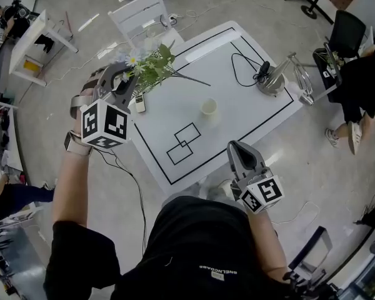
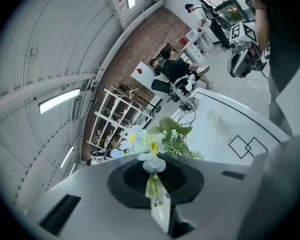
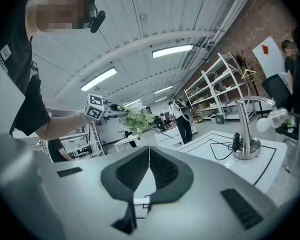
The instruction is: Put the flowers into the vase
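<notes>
My left gripper [image 1: 126,80] is raised over the table's left edge and shut on a bunch of flowers [image 1: 153,66] with white and yellow blooms and green leaves. A thin stem [image 1: 194,79] sticks out to the right of the bunch. In the left gripper view the flower stems [image 2: 152,184] are pinched between the jaws, and the blooms [image 2: 145,144] stand just beyond them. The vase [image 1: 209,107], a small pale cup, stands upright on the white table [image 1: 156,130], also seen as the vase [image 2: 213,115]. My right gripper [image 1: 236,147] hovers at the table's front edge, shut and empty, its pads [image 3: 140,169] touching.
A metal stand [image 1: 272,80] with a black cable sits at the table's far right. A small remote-like object [image 1: 139,105] lies near the left edge. Black square outlines [image 1: 184,144] mark the tabletop. A white chair [image 1: 144,11] stands behind the table, and a person [image 1: 362,74] sits at right.
</notes>
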Tool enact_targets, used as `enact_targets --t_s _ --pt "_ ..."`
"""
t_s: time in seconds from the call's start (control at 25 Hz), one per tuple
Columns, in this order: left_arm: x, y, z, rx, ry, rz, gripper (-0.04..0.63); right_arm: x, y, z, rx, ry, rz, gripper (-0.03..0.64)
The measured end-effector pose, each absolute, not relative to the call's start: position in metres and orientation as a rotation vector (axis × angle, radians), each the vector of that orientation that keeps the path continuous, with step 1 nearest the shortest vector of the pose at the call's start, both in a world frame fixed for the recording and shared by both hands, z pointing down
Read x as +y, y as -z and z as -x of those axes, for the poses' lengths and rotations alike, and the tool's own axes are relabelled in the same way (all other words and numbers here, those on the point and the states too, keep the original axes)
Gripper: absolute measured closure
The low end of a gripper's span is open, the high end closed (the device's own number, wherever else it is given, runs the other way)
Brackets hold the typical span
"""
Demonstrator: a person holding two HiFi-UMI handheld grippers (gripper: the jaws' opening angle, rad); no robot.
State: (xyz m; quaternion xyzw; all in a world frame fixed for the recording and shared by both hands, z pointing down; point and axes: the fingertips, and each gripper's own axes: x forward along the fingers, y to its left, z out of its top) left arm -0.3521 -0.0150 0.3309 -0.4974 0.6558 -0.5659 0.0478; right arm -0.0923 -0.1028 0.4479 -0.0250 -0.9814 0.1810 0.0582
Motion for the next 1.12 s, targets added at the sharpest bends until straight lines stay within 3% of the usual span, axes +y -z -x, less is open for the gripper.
enact_targets --t_s 0.4,1.12 --pt "-0.001 -0.300 0.323 1.870 1.800 1.477 0.566 -0.094 -0.448 0.103 -2.977 -0.547 0.124 0.605" --pt "-0.024 -0.337 0.283 1.532 1.990 1.403 0.566 -0.095 -0.450 0.102 -2.976 -0.551 0.125 0.605"
